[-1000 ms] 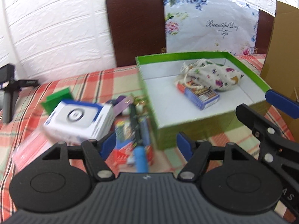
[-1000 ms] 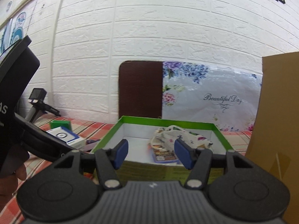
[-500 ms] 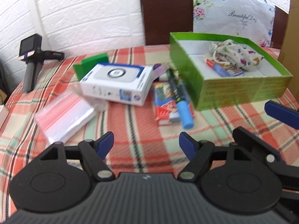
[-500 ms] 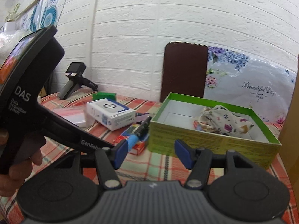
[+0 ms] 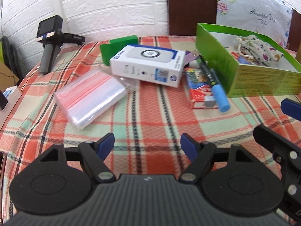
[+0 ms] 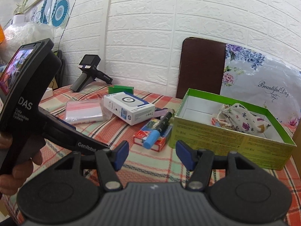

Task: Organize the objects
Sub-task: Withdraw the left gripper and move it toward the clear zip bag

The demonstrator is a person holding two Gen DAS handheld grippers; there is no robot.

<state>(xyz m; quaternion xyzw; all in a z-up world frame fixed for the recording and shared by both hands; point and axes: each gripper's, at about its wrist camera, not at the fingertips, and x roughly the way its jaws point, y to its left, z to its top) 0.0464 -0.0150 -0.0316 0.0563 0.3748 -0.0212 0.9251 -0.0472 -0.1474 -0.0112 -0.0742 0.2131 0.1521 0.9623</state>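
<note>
left wrist view: we hold the left claw [image 5: 147, 144] released, grasping nothing, above the plaid-cloth surface [image 5: 150, 116]. ahead lie the loose items: a clear stack of zip bags with red seals [image 5: 90, 97], a white and blue cardboard product box [image 5: 147, 65] tilted across a green folded card [image 5: 118, 48], and a black marker with a light blue cap [image 5: 213, 83] resting on a red and blue flat packet [image 5: 200, 89]. the marker lies just beside the wall of the open green cardboard box [image 5: 216, 56]. that box already contains a floral drawstring pouch [image 5: 259, 48], so we judge it to be the collection bin. a black camera on a handle [image 5: 49, 41] stands well apart at the far left.

right wrist view: the right claw [image 6: 151, 155] is likewise released and empty, aimed at the marker [image 6: 160, 130] and packet [image 6: 148, 134]. we judge these the nearest candidates, being closest to the green box [image 6: 225, 137]. the left handle crosses the lower left.
</note>
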